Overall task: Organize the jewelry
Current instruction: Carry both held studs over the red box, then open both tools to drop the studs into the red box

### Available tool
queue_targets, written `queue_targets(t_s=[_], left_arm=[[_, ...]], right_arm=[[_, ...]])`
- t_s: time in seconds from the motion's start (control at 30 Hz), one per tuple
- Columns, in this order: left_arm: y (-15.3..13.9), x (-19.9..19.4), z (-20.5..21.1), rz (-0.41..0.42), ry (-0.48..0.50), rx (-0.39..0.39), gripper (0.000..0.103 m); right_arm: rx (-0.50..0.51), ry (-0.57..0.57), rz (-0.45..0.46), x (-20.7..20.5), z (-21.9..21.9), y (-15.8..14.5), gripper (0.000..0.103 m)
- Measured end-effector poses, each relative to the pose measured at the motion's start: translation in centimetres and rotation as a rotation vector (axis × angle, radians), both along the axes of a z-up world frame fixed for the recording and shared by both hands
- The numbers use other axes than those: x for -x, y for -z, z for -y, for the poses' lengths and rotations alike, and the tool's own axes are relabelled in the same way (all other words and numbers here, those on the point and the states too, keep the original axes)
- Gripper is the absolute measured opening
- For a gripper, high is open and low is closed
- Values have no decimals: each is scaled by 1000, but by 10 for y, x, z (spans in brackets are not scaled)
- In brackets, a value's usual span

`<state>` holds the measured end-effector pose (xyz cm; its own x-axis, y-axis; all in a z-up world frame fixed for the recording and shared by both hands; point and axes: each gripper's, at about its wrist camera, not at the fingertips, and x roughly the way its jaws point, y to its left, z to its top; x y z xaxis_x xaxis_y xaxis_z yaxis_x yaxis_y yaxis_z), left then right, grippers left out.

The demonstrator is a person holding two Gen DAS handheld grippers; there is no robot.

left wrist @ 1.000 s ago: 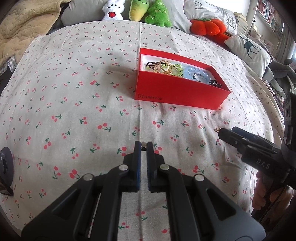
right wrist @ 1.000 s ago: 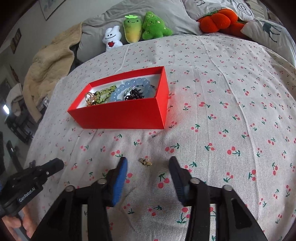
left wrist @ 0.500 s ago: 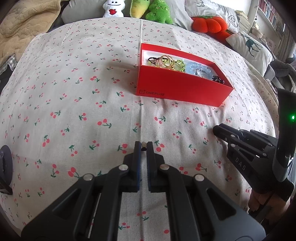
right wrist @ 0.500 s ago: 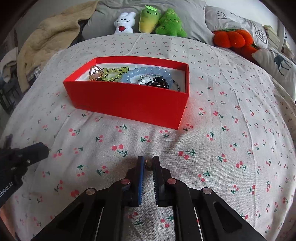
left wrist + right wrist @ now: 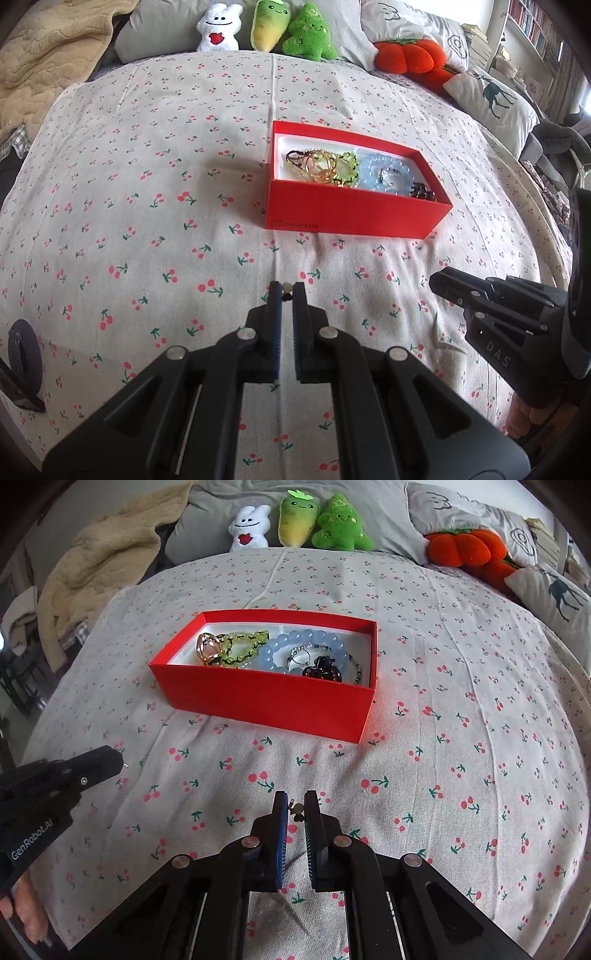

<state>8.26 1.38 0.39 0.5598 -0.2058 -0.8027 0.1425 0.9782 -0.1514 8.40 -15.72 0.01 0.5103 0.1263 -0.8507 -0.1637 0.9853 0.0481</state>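
A red box [image 5: 354, 216] [image 5: 266, 701] sits on the cherry-print bedsheet and holds gold rings [image 5: 323, 168], a green bead bracelet [image 5: 245, 646], a blue bead bracelet [image 5: 314, 640] and a dark clip [image 5: 323, 668]. My left gripper [image 5: 287, 290] is shut on a small earring [image 5: 286, 287], held above the sheet in front of the box. My right gripper [image 5: 295, 805] is shut on a small gold earring [image 5: 296, 808], also above the sheet before the box. Each gripper shows in the other's view, the left one [image 5: 107, 758] and the right one [image 5: 441, 282].
Plush toys [image 5: 299, 520] and pillows [image 5: 491, 92] line the head of the bed. An orange plush [image 5: 465, 548] lies at the back right, a beige blanket [image 5: 44, 55] at the back left. A dark round object [image 5: 22, 350] lies at the left edge.
My right gripper closed on the small gold earring and lifted it off the sheet. Both grippers have risen and drawn slightly back; the left stays shut on its earring.
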Motion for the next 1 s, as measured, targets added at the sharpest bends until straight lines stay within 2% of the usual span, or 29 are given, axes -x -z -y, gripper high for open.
queue_targets(t_s=[0.2, 0.4, 0.67, 0.7, 0.8, 1.0], left_arm=[[-20, -22, 5, 12, 22, 26, 6], [-31, -46, 23, 60, 97, 50, 6], [-28, -74, 48, 100, 193, 87, 6], [-27, -76, 49, 102, 194, 79, 7], [-24, -81, 49, 103, 180, 72, 18], [-23, -80, 36, 109, 137, 76, 18]], right_arm=[[-35, -5, 29, -16, 4, -34, 9], [-82, -4, 57, -42, 7, -50, 9], [-196, 23, 35, -76, 20, -43, 9], [-204, 27, 30, -79, 22, -41, 9], [-216, 36, 15, -87, 25, -35, 9], [-215, 43, -4, -98, 26, -23, 9]])
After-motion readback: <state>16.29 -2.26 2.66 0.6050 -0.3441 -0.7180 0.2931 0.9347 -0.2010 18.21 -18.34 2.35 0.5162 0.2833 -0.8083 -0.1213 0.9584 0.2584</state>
